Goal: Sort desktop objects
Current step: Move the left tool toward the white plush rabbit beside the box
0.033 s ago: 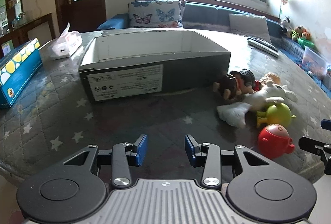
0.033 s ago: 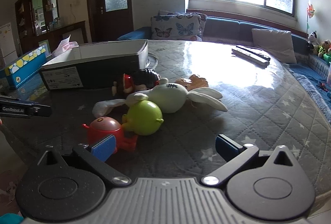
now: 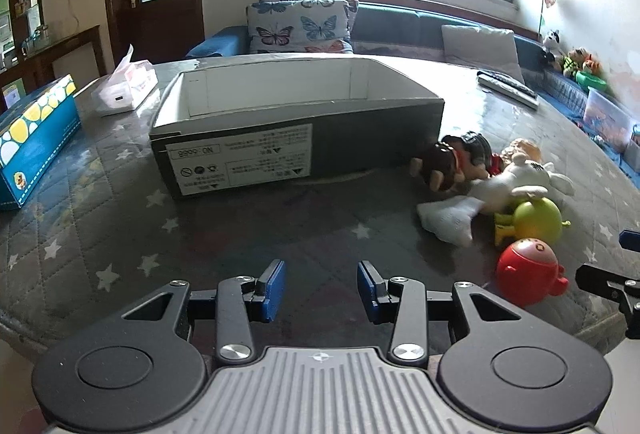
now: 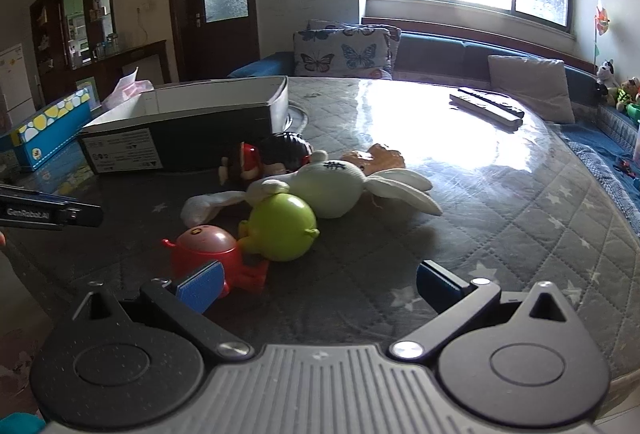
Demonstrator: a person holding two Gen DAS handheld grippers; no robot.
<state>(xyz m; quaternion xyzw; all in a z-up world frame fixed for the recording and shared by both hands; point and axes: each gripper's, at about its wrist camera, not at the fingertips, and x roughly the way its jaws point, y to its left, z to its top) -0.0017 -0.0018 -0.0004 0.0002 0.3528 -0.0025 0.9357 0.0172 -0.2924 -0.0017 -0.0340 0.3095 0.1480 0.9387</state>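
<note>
Cardboard is the anchor here: a black open box (image 3: pixel 296 129) with a white inside sits on the quilted table (image 3: pixel 120 234), and what I can see of its inside looks bare, though its floor is mostly hidden. All the toys are heaped just off the box's right end: a red round toy (image 4: pixel 204 250), a green round toy (image 4: pixel 280 226), a white plush rabbit (image 4: pixel 332 189), a dark-haired doll (image 4: pixel 280 153) right against the box corner, and something orange (image 4: pixel 376 157) behind the rabbit.

My guess is the sorting step is getting toys from that pile into the box. The next grab calls for closing around a rounded, slippery-looking toy without nudging its neighbours.

Right gripper (image 4: pixel 316 282) is spread wide, empty, its left pad just in front of the red toy; can't tell if it touches. Left gripper (image 3: pixel 321 290) faces the box's labelled side, partly open, pinching nothing.
</note>
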